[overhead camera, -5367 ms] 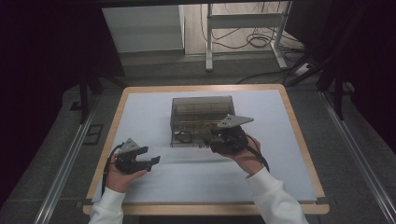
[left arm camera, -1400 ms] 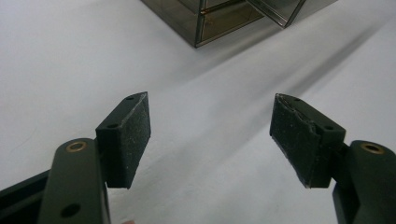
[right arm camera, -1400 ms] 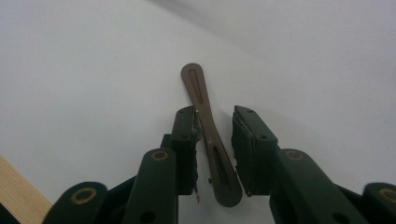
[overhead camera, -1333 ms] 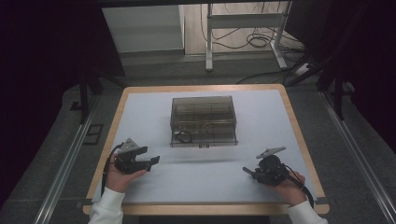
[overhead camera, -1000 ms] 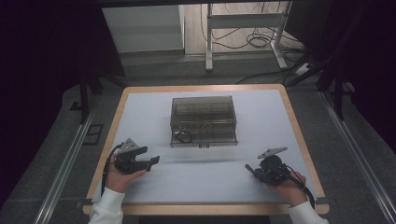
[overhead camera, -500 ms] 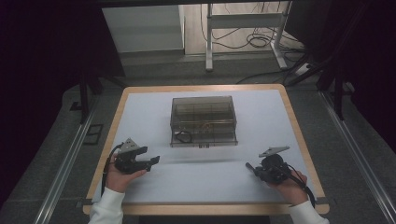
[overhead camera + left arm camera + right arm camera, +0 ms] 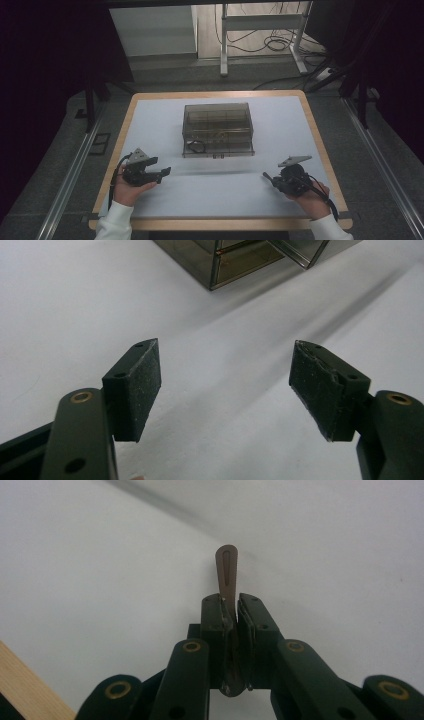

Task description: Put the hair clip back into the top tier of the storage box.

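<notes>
Right gripper (image 7: 272,180) sits at about 4 o'clock on the bench (image 7: 280,120), my hand resting on the white cover. Its fingers are pinched narrow on a thin flat utensil handle (image 7: 226,572), brownish with a slot down its middle; the rounded end sticks out past the fingertips in the right gripper view, and I cannot tell what the hidden end of the piece is. Left gripper (image 7: 225,385) waits at about 8 o'clock, fingers spread wide with nothing between them, pointing toward the smoky clear box (image 7: 218,129) at the bench centre. The box lid looks closed from the high view; inside I make out dividers and a dark loop of something at its near left corner, too small to name. Judgement: the utensil is out and in hand, held clear of the box, so the step in hand is the carry or put-down. Next move calls for lowering the right gripper until the handle lies flat on the bench, then easing the fingers apart without flicking so light a piece. If it must go back in the box instead, the left gripper has to deal with the lid first.
</notes>
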Tool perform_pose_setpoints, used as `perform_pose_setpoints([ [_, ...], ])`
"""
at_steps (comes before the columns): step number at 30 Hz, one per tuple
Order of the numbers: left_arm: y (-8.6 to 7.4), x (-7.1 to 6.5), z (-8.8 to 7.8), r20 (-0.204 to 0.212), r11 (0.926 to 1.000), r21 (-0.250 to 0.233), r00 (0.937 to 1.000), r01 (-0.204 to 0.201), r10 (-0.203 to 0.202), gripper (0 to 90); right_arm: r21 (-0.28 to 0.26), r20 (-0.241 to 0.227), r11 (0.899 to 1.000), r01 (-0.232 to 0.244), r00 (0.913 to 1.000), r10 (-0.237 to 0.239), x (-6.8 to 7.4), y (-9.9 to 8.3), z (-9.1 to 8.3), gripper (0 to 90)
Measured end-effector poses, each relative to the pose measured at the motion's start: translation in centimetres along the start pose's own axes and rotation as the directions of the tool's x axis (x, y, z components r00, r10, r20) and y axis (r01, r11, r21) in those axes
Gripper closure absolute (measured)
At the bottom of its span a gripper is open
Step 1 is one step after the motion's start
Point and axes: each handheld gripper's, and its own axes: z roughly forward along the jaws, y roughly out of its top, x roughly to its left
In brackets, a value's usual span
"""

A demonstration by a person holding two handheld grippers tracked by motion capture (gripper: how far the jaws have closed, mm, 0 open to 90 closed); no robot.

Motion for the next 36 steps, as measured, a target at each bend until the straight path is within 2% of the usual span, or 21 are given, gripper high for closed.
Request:
perform_pose_setpoints([
  [23, 0.0, 0.0, 0.0, 0.001, 1.0000, -0.001, 1.0000, 0.002, -0.002, 29.1, -0.064, -0.020, 0.998, 0.012, 0.9997, -0.014, 0.1, 0.9, -1.6, 81.9],
  [36, 0.0, 0.0, 0.0, 0.000, 1.0000, -0.001, 1.0000, 0.003, -0.003, 29.1, -0.105, -0.051, 0.994, 0.031, 0.9981, -0.036, 0.5, 2.0, -2.8, 81.9],
])
